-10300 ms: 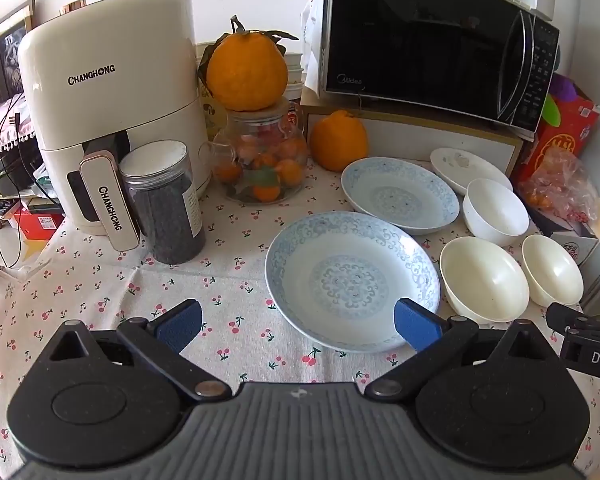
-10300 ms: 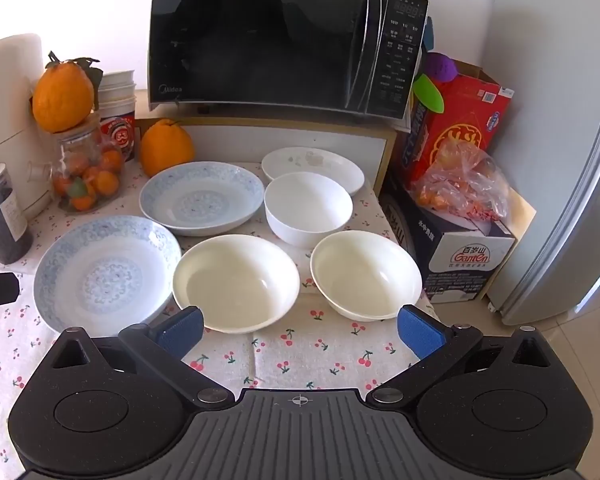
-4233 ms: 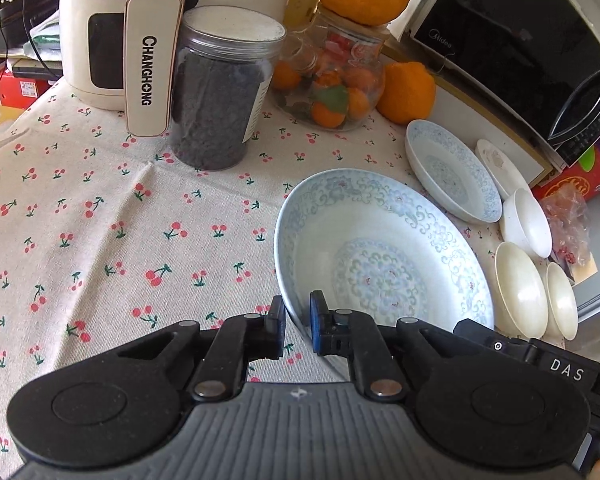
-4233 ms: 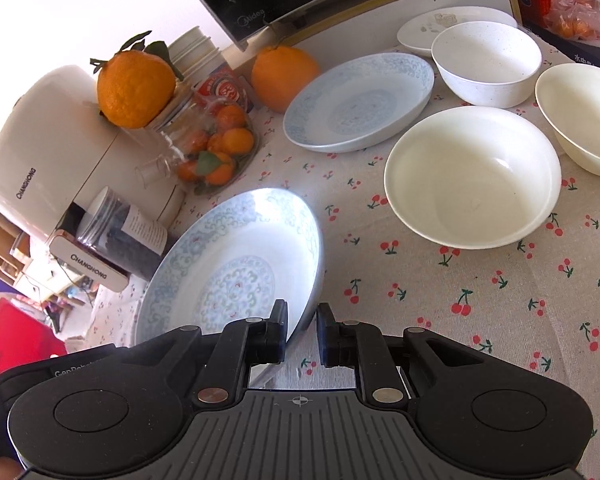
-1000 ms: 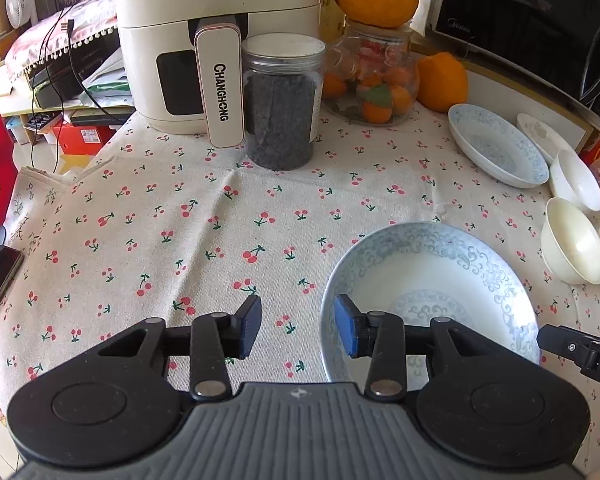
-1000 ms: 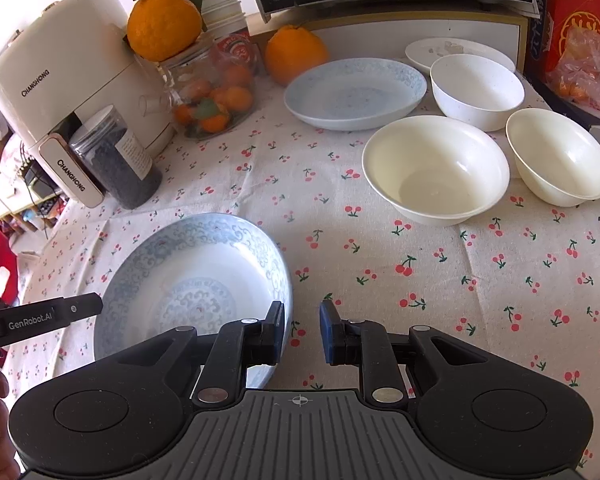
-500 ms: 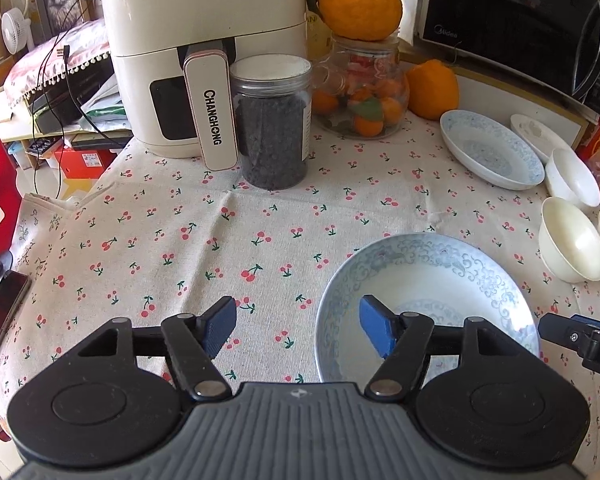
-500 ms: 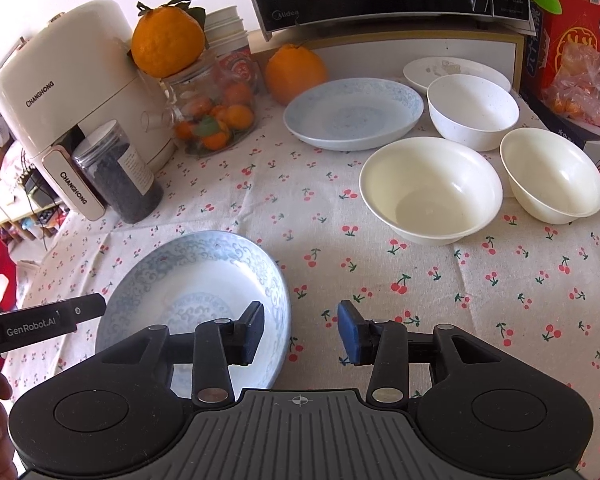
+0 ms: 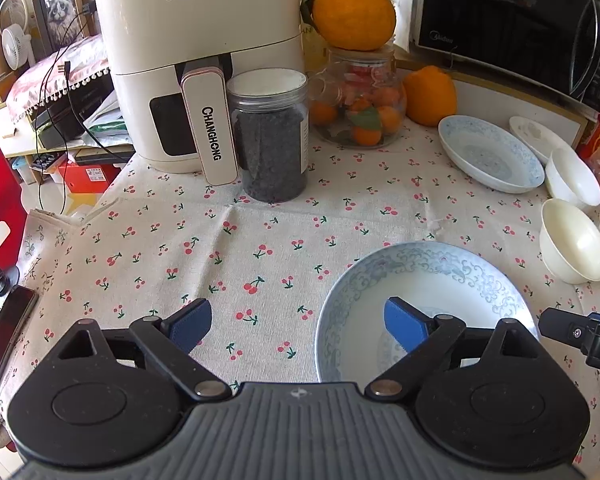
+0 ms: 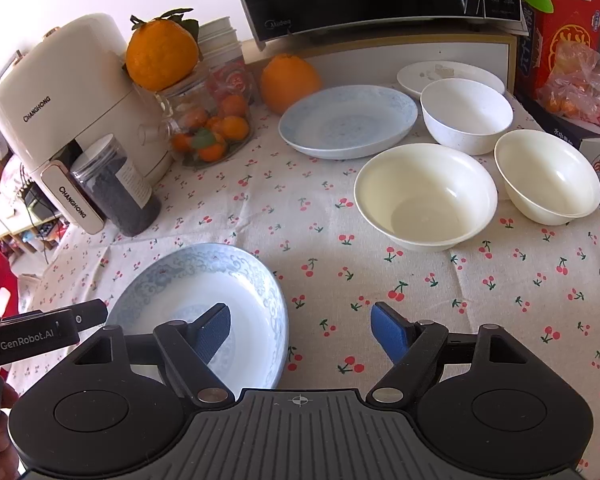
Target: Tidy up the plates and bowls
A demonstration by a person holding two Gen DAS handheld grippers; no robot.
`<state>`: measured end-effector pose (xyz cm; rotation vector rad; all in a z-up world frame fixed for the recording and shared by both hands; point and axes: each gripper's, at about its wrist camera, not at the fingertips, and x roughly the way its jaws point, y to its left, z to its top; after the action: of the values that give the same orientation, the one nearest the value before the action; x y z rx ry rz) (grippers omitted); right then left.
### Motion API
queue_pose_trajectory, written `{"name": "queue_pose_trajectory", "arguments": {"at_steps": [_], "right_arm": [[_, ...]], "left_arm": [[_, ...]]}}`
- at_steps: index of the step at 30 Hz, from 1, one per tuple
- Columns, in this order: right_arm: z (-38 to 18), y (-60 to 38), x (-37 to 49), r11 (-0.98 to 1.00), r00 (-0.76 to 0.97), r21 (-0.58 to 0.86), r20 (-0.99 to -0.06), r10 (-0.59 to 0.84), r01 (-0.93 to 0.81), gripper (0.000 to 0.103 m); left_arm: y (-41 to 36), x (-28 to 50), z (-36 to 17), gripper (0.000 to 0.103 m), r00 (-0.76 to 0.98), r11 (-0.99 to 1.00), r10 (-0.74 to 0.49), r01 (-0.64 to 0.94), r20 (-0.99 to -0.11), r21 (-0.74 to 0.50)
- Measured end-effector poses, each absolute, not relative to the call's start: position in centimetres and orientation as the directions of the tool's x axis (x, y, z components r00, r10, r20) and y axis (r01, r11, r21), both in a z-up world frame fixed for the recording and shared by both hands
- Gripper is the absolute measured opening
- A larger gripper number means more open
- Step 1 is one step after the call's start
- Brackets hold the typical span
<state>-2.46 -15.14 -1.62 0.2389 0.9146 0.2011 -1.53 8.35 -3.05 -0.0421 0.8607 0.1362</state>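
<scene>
The blue-patterned plate (image 10: 204, 280) is lying flat on the cherry-print tablecloth (image 10: 340, 264), straddled at its edges by both tools. The left gripper (image 9: 298, 324) and right gripper (image 10: 300, 328) have just been opening; both are standing spread, apparently clear of the rim. Farther back, a second blue plate (image 10: 348, 120) is sitting beside three pale bowls (image 10: 426, 194), with a dark jar (image 9: 270, 140) standing near the air fryer (image 9: 196, 52).

From my right cam: right gripper (image 10: 300, 326) jaws just opened wide, blue-patterned plate (image 10: 204, 280) lying free lower left, cream bowls (image 10: 426, 196) upper right.
</scene>
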Motion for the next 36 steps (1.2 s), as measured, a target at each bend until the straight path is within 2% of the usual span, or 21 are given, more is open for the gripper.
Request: {"name": "queue_pose_trajectory", "arguments": {"at_steps": [4,22,36], "right_arm": [[-1.51,-15.12,-2.55,0.956,0.607,0.284,-0.749,0.267,-0.070,0.088],[-1.50,-15.15,-2.56,0.959,0.622,0.278,-0.742,0.251,-0.056,0.089],[-1.34,-15.17,-2.62,0.964,0.636,0.260,-0.736,0.230,-0.048,0.089]], "left_arm": [[8.40,-1.56,-3.03,0.096,0.644,0.990,0.107,-0.140,-0.758,0.020],[8.18,-1.64,-2.89,0.102,0.656,0.990,0.111,-0.135,-0.746,0.029],[7.93,-1.71,-2.77,0.102,0.662,0.992,0.106,-0.124,-0.742,0.031]]}}
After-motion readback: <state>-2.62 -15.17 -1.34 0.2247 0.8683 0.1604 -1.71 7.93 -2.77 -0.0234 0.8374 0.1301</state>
